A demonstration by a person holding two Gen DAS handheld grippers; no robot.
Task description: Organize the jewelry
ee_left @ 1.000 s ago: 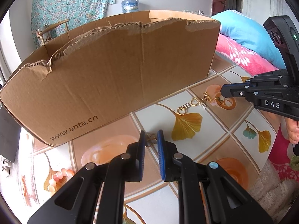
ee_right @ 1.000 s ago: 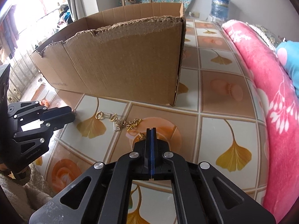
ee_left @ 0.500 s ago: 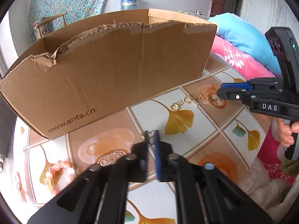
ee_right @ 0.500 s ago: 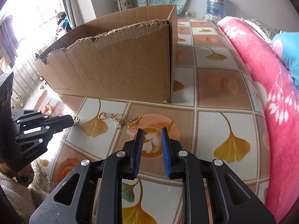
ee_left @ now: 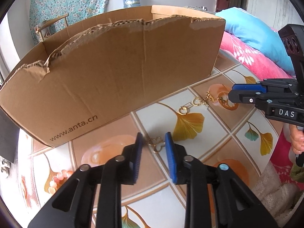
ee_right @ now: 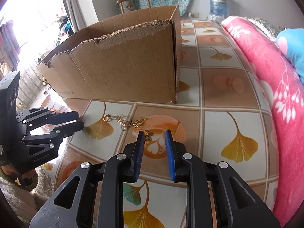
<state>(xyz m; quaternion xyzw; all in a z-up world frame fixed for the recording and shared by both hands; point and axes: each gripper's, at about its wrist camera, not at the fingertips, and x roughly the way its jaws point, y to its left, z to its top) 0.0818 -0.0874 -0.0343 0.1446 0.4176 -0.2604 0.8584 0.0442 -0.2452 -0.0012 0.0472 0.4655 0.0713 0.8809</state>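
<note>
Jewelry has been let go: both the left gripper (ee_left: pixel 153 142) and right gripper (ee_right: pixel 153 139) have just opened, pads clear. A butterfly charm (ee_right: pixel 147 135) and a gold clasp (ee_left: pixel 156 144) lie on the tiled floor (ee_right: pixel 212 125) before the cardboard box (ee_right: pixel 123 72), not yet boxed.

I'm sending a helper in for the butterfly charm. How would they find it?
Start at the cardboard box on the patterned floor. In front of it lies a strand of gold jewelry; the butterfly charm sits at its end, between the right gripper's open blue pads. It alone has spread wings.
</note>
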